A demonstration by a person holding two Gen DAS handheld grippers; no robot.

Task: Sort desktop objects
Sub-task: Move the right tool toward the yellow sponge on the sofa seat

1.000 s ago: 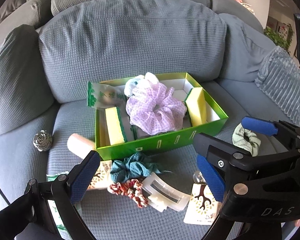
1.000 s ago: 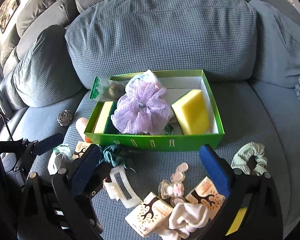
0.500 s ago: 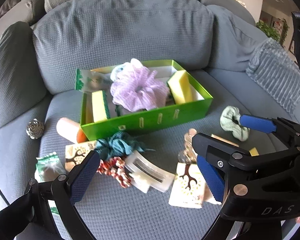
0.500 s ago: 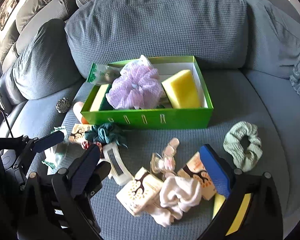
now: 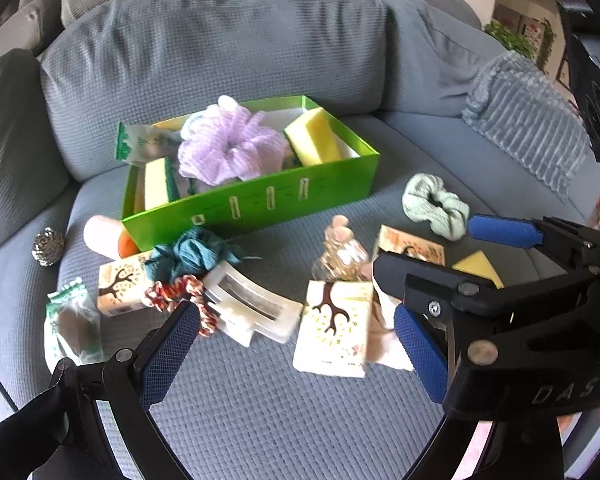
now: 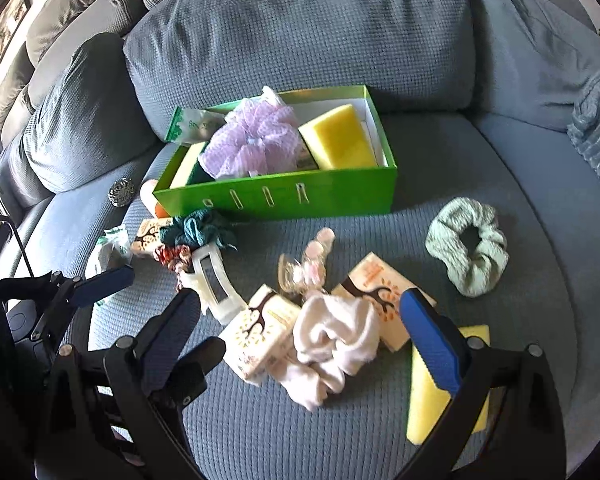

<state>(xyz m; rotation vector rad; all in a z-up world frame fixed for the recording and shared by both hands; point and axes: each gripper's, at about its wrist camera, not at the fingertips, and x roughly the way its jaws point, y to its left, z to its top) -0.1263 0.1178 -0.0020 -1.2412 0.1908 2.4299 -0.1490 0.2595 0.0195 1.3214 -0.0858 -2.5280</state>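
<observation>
Soft, light white scrunchie (image 6: 336, 344) is seen lying between the empty, wide-spread right gripper (image 6: 304, 336) fingers, best pinched across its bunched folds, while the left gripper (image 5: 296, 344) is likewise held wide, empty.

The setting is a home living room: the work surface is the seat of a grey-blue waffle-textured fabric sofa (image 6: 440, 168) with large padded back cushions (image 6: 300, 36) and a ribbed pale-blue throw pillow (image 5: 528, 120). Framed pictures (image 6: 8, 20) hang on the wall at upper left in the right wrist view. A green leafy houseplant (image 5: 512, 38) stands in the adjoining room area at upper right in the left wrist view.
</observation>
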